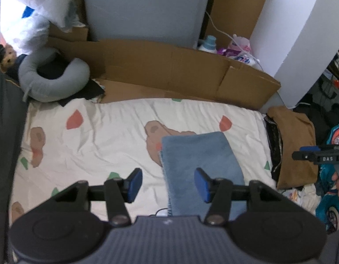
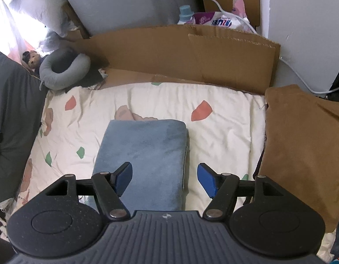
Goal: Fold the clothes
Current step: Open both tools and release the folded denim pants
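Right wrist: folded blue cloth (image 2: 145, 154) lies lengthwise, pointing toward cardboard (image 2: 169, 50).

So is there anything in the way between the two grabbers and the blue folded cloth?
Nothing visible. The blue folded cloth lies alone on the patterned bedsheet. The left gripper and the right gripper are both open and empty right above it. The brown garment sits off to the side.

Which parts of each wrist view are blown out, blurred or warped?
Left wrist: bright window area at upper left is blown out; brown cardboard sheet bows with fisheye. Right wrist: same window glare at upper left; folded blue fleece garment stays sharp.
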Action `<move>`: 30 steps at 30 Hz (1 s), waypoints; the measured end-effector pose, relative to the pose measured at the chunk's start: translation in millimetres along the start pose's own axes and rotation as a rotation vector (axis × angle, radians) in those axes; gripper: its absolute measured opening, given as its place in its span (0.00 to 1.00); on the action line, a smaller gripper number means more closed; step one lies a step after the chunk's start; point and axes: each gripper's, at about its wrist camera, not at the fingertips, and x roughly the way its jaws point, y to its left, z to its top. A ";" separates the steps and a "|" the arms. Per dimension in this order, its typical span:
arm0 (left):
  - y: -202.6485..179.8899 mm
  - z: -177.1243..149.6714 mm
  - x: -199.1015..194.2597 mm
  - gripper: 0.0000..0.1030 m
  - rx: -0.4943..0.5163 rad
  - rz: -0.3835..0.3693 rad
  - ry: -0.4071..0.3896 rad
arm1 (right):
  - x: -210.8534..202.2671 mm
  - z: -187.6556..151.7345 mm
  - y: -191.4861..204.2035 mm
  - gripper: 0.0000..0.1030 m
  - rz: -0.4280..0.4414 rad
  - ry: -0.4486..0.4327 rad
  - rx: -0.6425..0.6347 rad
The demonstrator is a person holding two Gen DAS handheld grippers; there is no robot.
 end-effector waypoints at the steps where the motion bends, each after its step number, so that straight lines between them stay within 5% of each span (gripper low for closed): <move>1: -2.8 -0.5 5.2 0.54 0.002 -0.001 0.000 | 3.7 -0.6 -0.9 0.70 0.004 -0.001 0.000; 20: -32.0 -16.5 128.7 0.53 0.108 -0.051 0.036 | 103.6 -32.3 -9.8 0.70 0.023 -0.005 -0.006; 24: -34.0 -23.0 150.1 0.40 0.110 -0.082 0.059 | 120.7 -40.8 -15.1 0.70 0.015 -0.019 -0.008; 30: -37.6 -31.2 179.1 0.35 0.148 -0.113 0.062 | 144.9 -52.7 -20.1 0.70 0.011 -0.038 -0.014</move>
